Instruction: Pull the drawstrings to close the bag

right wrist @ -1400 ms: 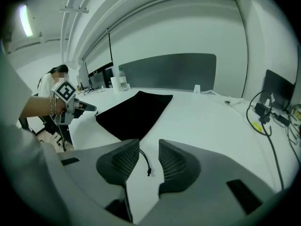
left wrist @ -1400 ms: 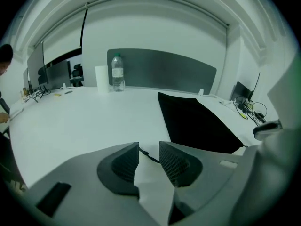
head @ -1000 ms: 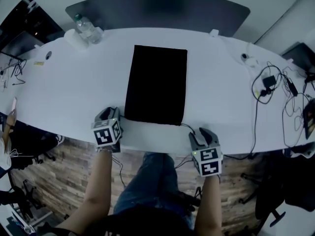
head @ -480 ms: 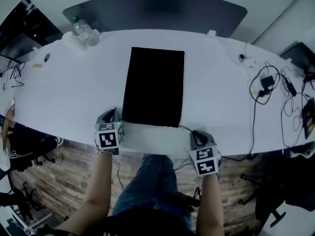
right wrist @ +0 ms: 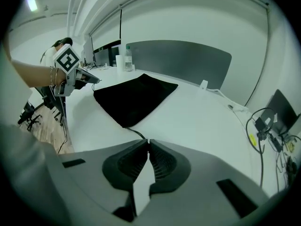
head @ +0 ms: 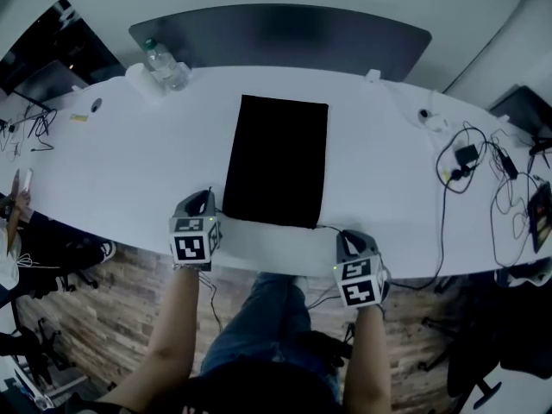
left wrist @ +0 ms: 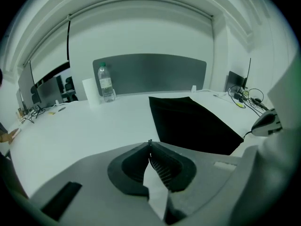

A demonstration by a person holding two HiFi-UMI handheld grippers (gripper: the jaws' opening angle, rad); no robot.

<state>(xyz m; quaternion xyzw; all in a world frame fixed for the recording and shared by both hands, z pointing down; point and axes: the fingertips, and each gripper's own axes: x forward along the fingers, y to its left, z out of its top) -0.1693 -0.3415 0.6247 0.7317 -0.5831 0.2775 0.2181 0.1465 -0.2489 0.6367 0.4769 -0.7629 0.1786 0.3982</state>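
A flat black drawstring bag [head: 276, 160] lies on the white table [head: 121, 162], its mouth edge towards me. My left gripper [head: 205, 203] sits at the bag's near left corner. Its jaws are closing, and only a tiny dark bit of cord shows at the tips [left wrist: 150, 141]. Beside the near right corner is my right gripper [head: 345, 233]. Its jaws are closing too, pinching the thin black drawstring [right wrist: 137, 133] that runs from the bag [right wrist: 134, 98] into the tips [right wrist: 148, 140]. In the left gripper view the bag [left wrist: 193, 121] lies ahead to the right.
A water bottle [head: 162, 59] and a white paper roll [head: 138, 78] stand at the table's far left. Cables and chargers [head: 466, 158] lie at the right end. A dark grey partition [head: 276, 28] runs along the far edge. My legs and the wooden floor are below the near edge.
Both grippers have gone from open to nearly shut at the bag's near corners. They sit slightly closer to the bag's mouth edge than before.
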